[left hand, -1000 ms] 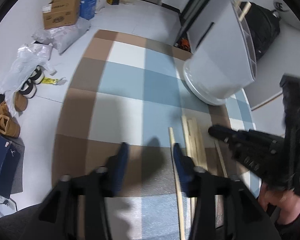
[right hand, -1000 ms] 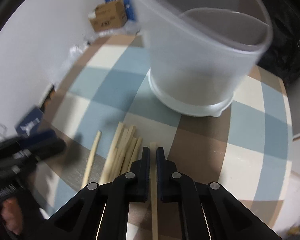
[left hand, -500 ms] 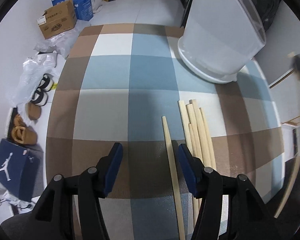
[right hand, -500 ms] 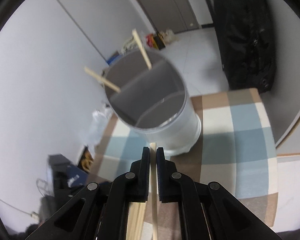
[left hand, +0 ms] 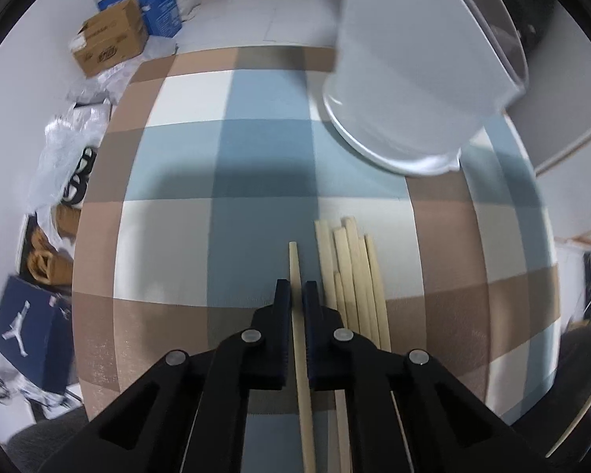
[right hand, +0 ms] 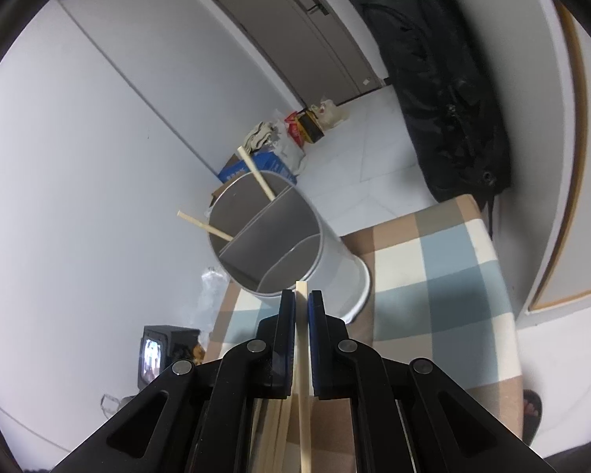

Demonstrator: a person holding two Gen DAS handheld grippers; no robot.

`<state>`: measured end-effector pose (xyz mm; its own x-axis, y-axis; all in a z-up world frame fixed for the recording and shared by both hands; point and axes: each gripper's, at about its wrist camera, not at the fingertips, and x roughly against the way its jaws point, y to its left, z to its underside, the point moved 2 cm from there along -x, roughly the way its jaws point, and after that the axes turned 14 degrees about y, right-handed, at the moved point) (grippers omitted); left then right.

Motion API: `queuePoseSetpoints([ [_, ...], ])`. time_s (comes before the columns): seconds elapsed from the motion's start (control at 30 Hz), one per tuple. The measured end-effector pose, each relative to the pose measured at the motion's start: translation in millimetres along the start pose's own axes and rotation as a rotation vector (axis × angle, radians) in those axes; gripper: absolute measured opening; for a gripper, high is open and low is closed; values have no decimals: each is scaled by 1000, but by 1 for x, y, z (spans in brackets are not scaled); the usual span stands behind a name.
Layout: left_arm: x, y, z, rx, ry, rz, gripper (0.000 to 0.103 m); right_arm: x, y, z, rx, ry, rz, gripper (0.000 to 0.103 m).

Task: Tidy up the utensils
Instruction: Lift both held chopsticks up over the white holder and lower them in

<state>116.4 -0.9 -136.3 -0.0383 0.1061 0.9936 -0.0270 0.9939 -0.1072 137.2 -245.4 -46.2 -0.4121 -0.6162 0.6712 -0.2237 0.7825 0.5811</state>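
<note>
My left gripper (left hand: 296, 289) is shut on a single wooden chopstick (left hand: 294, 260) low over the checked tablecloth (left hand: 177, 232). Several more chopsticks (left hand: 354, 276) lie in a bundle just to its right. The white divided utensil holder (left hand: 421, 79) stands at the far right of the table. My right gripper (right hand: 302, 299) is shut on another chopstick (right hand: 301, 295), raised high above the table and short of the holder (right hand: 279, 248), which has two chopsticks (right hand: 256, 175) leaning in its far compartments.
Cardboard boxes (left hand: 110, 41), plastic bags (left hand: 67, 146), shoes and a blue shoe box (left hand: 27, 331) lie on the floor left of the table. A black bag (right hand: 445, 90) hangs by the wall on the right. A door (right hand: 295, 31) is behind.
My left gripper moved right over the lone chopstick and closed on it. My right gripper lifted its chopstick up from the table and away, with the holder now seen from above.
</note>
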Motion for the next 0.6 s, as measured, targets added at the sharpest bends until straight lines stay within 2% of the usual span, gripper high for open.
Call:
queuePoseSetpoints([
  [0.37, 78, 0, 10, 25, -299, 1, 2, 20, 6, -11, 3, -70, -49, 6],
  [0.6, 109, -5, 3, -11, -398, 28, 2, 29, 28, -27, 51, -135, -68, 6],
])
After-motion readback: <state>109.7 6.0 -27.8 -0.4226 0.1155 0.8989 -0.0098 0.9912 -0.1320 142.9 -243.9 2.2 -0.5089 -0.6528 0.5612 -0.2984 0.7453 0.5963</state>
